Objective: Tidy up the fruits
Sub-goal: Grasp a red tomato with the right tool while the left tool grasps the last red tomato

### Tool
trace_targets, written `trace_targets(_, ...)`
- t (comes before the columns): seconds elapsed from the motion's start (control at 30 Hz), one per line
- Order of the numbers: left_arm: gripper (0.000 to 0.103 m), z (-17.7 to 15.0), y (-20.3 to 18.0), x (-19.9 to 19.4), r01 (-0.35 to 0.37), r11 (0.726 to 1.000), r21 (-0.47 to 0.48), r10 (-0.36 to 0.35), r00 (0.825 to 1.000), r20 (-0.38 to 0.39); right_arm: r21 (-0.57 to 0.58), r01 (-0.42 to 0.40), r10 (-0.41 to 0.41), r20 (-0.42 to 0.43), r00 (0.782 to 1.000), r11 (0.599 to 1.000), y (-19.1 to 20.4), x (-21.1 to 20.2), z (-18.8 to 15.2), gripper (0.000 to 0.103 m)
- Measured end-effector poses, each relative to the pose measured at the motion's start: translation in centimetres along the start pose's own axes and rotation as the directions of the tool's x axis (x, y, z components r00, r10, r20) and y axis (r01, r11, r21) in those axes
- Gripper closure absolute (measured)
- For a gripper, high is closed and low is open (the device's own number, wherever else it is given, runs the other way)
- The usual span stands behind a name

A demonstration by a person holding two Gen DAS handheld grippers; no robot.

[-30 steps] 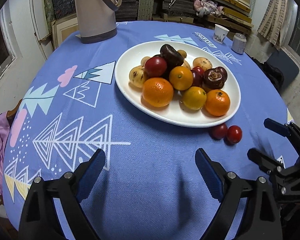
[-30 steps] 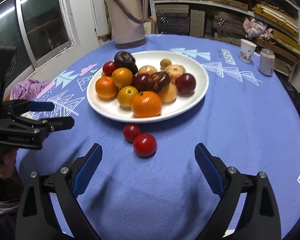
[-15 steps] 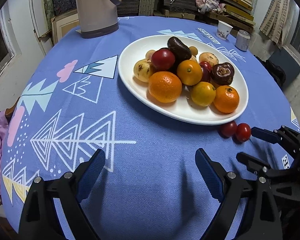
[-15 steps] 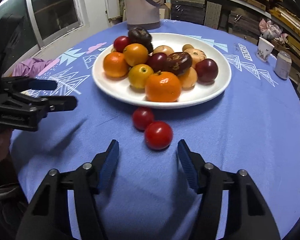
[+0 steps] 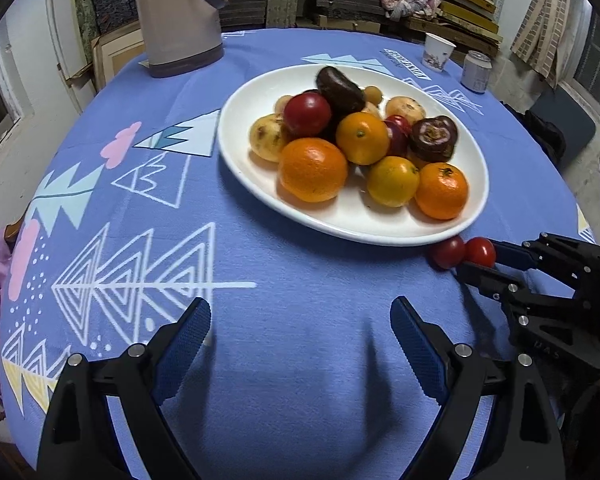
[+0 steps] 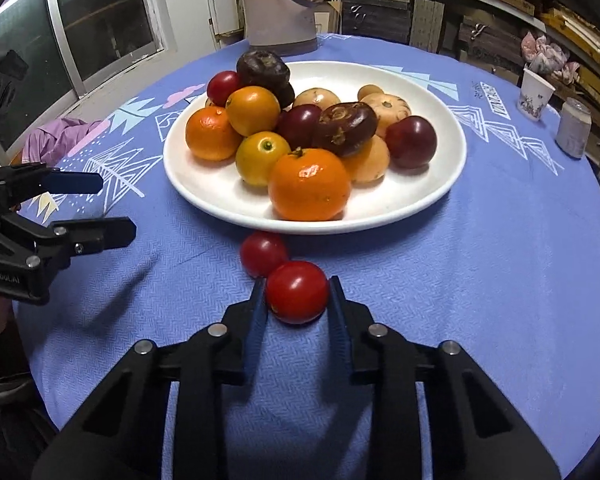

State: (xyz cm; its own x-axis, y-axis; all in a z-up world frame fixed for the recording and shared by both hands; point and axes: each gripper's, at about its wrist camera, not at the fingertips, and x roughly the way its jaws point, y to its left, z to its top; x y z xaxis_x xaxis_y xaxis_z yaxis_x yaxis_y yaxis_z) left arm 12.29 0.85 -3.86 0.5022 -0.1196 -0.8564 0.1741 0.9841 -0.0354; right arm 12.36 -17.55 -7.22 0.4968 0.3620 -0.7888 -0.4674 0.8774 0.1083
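In the left wrist view, the left hand-held gripper (image 5: 300, 344) is held released over bare worktop (image 5: 140, 140); it should be kept clear.

In the right wrist view, the right hand-held gripper (image 6: 297, 300), its jaws just closed, is clamped on the near tomato (image 6: 297, 292), touching the far tomato (image 6: 263, 253) beside the plate (image 6: 420, 196). A straight lift is advised, so the neighbour is not rolled.

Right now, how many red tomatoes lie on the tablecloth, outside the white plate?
2. One tomato sits between the right gripper pads, gripped. The other tomato touches it, right beside the plate rim. None seems hidden.
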Motion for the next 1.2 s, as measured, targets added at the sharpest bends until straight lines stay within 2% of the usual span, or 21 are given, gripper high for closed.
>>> trace_targets(0.27,0.011,0.3,-4.0,0.1,0.127,0.987,0.097,-0.128,0.992,0.002,0.051,0.036,-0.037,0.027,0.999,0.998,-2.4,-2.5,-1.7,0.074)
trace_targets(0.43,0.012,1.0,-6.4,2.1,0.098,0.991,0.088,-0.096,0.995,-0.017,0.086,0.051,-0.055,0.038,0.998,0.995,-4.0,-3.8,-3.1,0.074)
trace_targets(0.57,0.023,1.5,-7.1,3.5,0.068,0.997,0.045,-0.066,0.997,-0.030,0.102,0.040,-0.045,0.048,0.998,0.994,-4.6,-4.1,-3.9,0.074)
trace_targets(0.77,0.023,2.0,-7.8,4.4,0.034,0.999,0.020,-0.033,0.998,-0.045,0.114,0.018,-0.023,0.048,0.999,0.993,-4.9,-3.6,-4.4,0.074)
trace_targets(0.93,0.040,2.3,-8.8,4.7,-0.002,1.000,0.024,0.003,1.000,-0.022,0.119,0.000,-0.007,0.059,0.998,0.993,-4.9,-3.7,-4.5,0.073)
trace_targets(1.0,0.040,2.4,-9.5,4.9,-0.043,0.998,0.051,0.044,0.999,-0.021,0.122,-0.006,0.000,0.054,0.999,0.992,-4.9,-3.6,-4.6,0.073)
trace_targets(1.2,0.043,2.8,-9.3,5.1,-0.048,0.999,0.010,0.048,0.999,-0.026,0.129,-0.017,0.009,0.059,0.998,0.991,-5.1,-3.7,-4.8,0.073)
